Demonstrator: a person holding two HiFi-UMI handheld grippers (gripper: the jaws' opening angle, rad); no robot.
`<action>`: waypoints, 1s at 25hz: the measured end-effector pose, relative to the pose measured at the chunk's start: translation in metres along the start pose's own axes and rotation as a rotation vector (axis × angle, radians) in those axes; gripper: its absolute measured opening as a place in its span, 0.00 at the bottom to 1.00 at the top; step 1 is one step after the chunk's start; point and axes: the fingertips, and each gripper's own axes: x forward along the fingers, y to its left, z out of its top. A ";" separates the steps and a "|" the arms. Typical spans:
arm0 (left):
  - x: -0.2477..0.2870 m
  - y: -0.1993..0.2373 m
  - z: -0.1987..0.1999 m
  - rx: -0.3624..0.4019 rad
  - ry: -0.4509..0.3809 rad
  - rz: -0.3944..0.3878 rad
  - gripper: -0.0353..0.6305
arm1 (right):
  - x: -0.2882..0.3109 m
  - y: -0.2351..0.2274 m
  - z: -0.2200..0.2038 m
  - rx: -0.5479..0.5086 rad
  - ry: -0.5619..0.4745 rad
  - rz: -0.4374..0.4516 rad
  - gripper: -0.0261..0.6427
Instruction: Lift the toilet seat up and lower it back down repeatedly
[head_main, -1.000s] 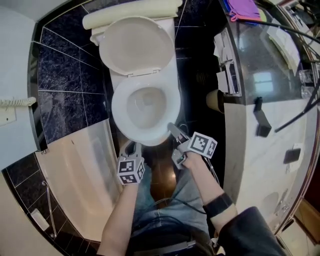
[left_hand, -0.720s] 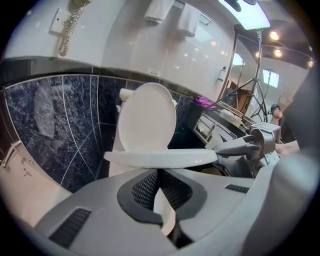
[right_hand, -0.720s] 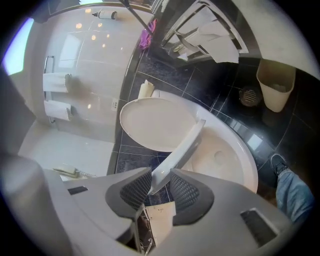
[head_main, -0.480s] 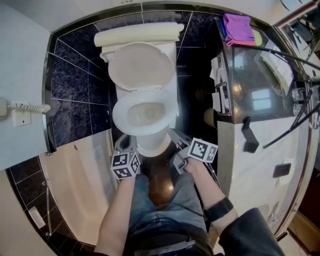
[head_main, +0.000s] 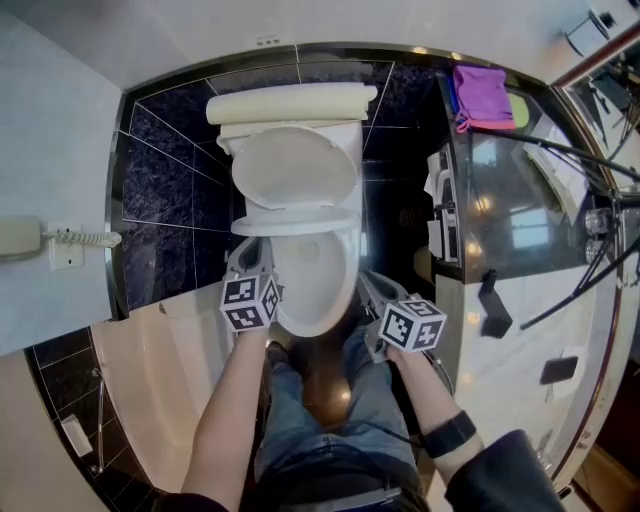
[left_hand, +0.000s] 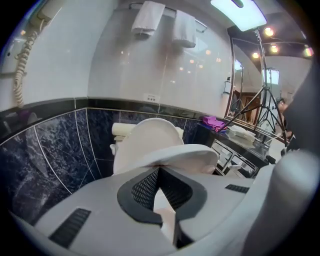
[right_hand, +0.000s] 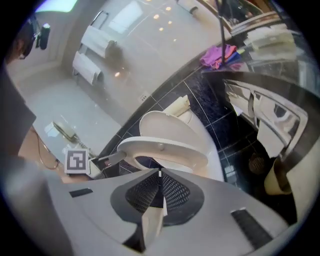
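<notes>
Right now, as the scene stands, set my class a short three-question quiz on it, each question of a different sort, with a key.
1. True or false: the toilet seat lies flat on the bowl.
2. The purple cloth lies on: A the counter, B the cistern, C the floor.
3. What hangs on the wall left of the bowl in the head view?
Key: 1 false, its front is raised off the bowl; 2 A; 3 a corded phone.

Dark blue marbled wall tiles (head_main: 165, 190) surround you, with a glossy white wall (left_hand: 125, 65) above them. On your left hangs a cream wall telephone (head_main: 25, 238), above a cream bathtub (head_main: 150, 380). On your right stands a glass-topped vanity counter (head_main: 520, 210). A bright ceiling light panel (left_hand: 245, 12) glows overhead.
</notes>
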 end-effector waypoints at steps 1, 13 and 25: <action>0.006 0.002 0.007 0.005 -0.007 0.005 0.05 | -0.001 0.000 0.004 -0.052 0.003 -0.010 0.08; 0.074 0.020 0.064 0.145 -0.053 0.040 0.05 | -0.003 0.008 0.036 -0.346 0.012 -0.043 0.08; 0.090 0.017 0.083 0.203 -0.037 0.033 0.05 | -0.009 -0.002 0.057 -0.396 -0.011 -0.064 0.08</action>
